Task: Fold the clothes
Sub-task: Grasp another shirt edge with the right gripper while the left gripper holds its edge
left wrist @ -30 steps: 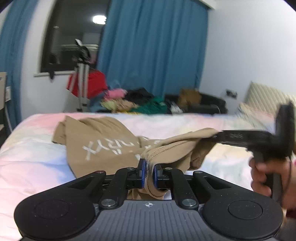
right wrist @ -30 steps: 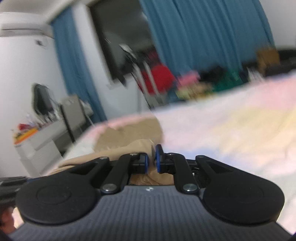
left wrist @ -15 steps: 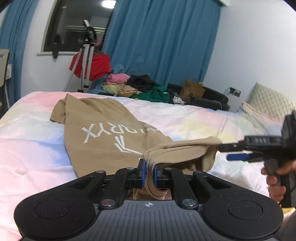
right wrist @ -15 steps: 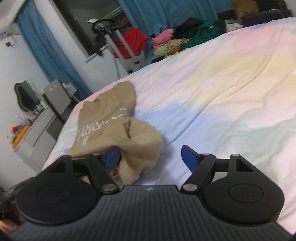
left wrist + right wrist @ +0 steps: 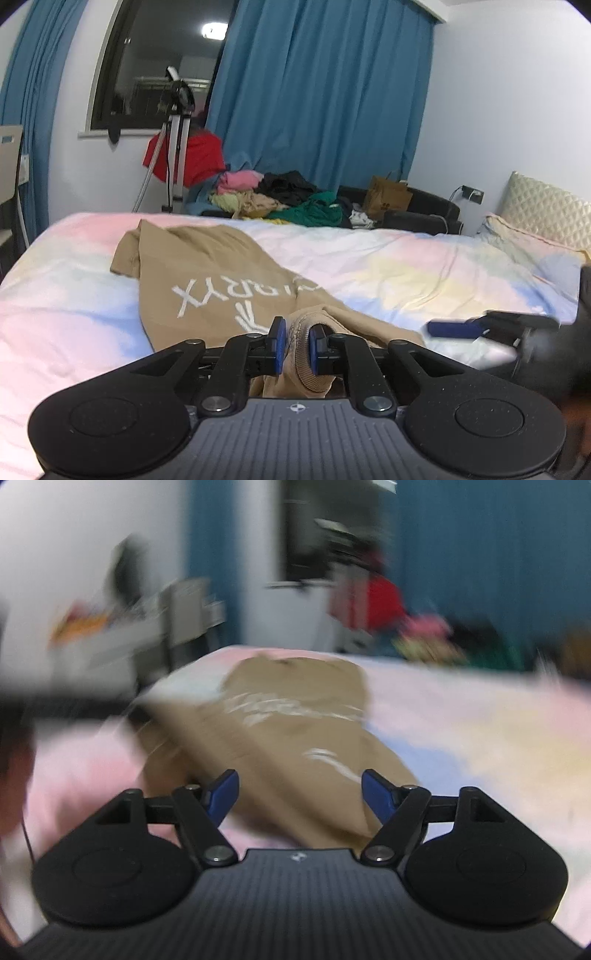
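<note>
Mid-fold, as I judge it. My left hand-held gripper (image 5: 294, 341) is clenched on the ribbed hem of the tan sweatshirt (image 5: 207, 273), which lies lengthwise on the pastel bed (image 5: 406, 266). My right hand-held gripper (image 5: 299, 794) hangs released over the cloth, grasping nothing (view badly blurred). Next I need a fresh right-hand pinch on a free edge.
</note>
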Motion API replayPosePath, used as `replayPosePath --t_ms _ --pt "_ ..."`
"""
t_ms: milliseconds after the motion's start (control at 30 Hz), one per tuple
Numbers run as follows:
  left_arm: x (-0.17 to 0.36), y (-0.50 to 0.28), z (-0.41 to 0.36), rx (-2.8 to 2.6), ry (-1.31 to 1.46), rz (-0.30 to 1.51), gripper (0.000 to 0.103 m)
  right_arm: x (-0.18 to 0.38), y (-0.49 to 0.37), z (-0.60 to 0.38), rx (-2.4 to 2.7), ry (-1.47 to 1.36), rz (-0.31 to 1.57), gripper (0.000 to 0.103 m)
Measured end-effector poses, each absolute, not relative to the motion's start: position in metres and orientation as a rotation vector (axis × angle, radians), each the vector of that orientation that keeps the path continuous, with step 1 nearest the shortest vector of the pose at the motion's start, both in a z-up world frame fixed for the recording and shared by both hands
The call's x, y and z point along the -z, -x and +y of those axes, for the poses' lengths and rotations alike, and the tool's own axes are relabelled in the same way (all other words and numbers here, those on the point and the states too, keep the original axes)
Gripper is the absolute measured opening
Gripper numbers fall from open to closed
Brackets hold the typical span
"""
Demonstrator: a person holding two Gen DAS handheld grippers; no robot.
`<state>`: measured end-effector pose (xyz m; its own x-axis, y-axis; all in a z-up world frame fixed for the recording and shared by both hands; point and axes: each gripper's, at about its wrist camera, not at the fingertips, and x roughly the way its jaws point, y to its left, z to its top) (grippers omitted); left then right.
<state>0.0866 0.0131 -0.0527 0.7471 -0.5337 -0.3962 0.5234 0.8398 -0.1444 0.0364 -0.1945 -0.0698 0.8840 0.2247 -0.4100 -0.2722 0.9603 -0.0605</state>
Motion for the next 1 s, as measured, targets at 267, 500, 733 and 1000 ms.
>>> replayPosePath --t_ms 267,500,733,1000 --pt "0.052 -0.078 0.012 0.598 0.003 0.413 0.009 0.084 -0.051 -0.18 -0.187 0.109 0.324 0.074" --pt "0.046 -0.067 0.011 0.595 0.021 0.359 0.007 0.089 -0.066 -0.223 -0.049 0.007 0.362 0.075" --pt "0.04 -0.058 0.018 0.591 0.061 0.321 0.007 0.089 -0.069 -0.261 0.043 -0.126 0.443 0.075" --pt "0.035 -0.057 0.026 0.564 0.087 0.315 0.006 0.117 -0.085 -0.255 0.087 -0.042 0.682 0.074"
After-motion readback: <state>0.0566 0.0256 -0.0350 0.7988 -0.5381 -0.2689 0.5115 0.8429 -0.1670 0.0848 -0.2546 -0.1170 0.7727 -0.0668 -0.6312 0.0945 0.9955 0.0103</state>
